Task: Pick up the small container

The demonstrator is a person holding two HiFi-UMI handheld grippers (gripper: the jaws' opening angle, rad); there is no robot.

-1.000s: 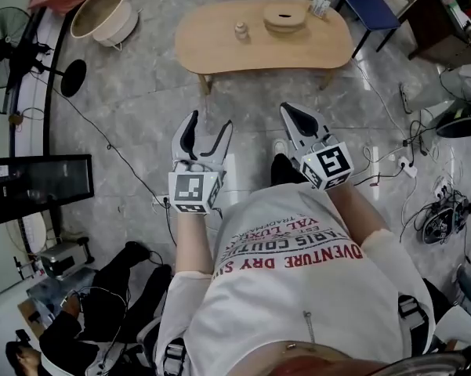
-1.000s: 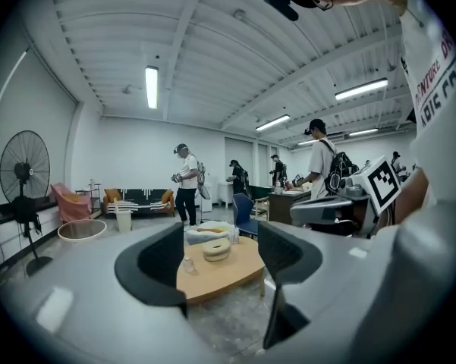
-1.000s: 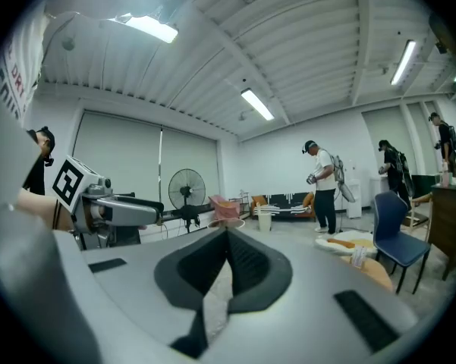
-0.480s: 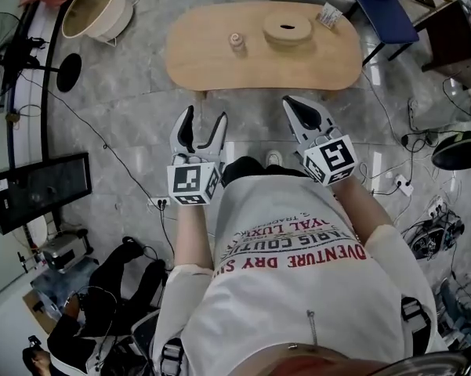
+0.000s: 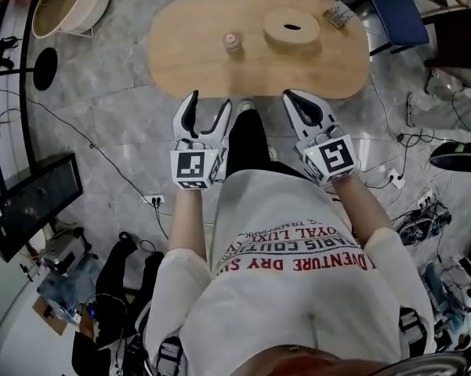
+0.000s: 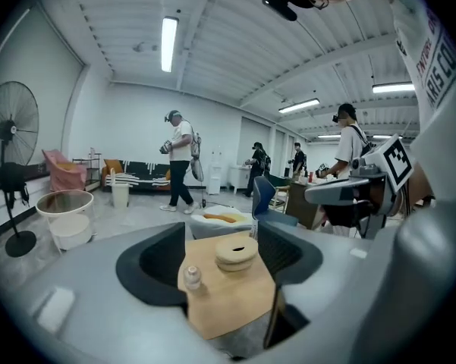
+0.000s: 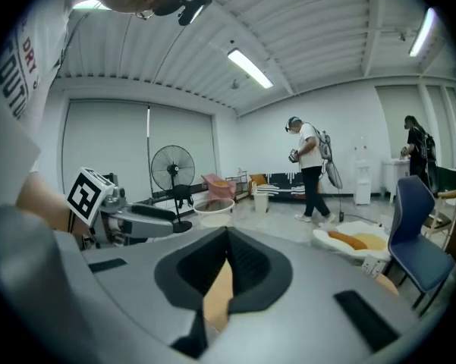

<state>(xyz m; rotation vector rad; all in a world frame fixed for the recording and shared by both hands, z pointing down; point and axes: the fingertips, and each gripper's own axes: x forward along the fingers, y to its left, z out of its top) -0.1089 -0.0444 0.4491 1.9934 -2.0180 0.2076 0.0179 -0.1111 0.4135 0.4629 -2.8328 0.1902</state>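
The small container (image 5: 232,42), a little pale jar with a rounded cap, stands upright on the oval wooden table (image 5: 188,61). In the left gripper view the small container (image 6: 191,277) shows through the gap ahead of the jaws. My left gripper (image 5: 208,105) hovers at the table's near edge, short of the jar, open with nothing between its fingers. In its own view the left gripper (image 6: 224,237) frames the tabletop. My right gripper (image 5: 292,97) is held level with it to the right, shut and empty. In its own view the right gripper (image 7: 226,237) has its tips touching.
A round wooden block with a slot (image 5: 291,28) sits right of the jar, and a small packet (image 5: 339,14) lies at the table's far right. A blue chair (image 5: 400,10), a basket (image 5: 63,2), a monitor (image 5: 27,206) and floor cables (image 5: 411,143) surround the table. People walk in the background (image 6: 180,158).
The person has stepped towards the table, which now lies much closer. Both grippers have reached its near edge. Neither gripper's jaws have changed.
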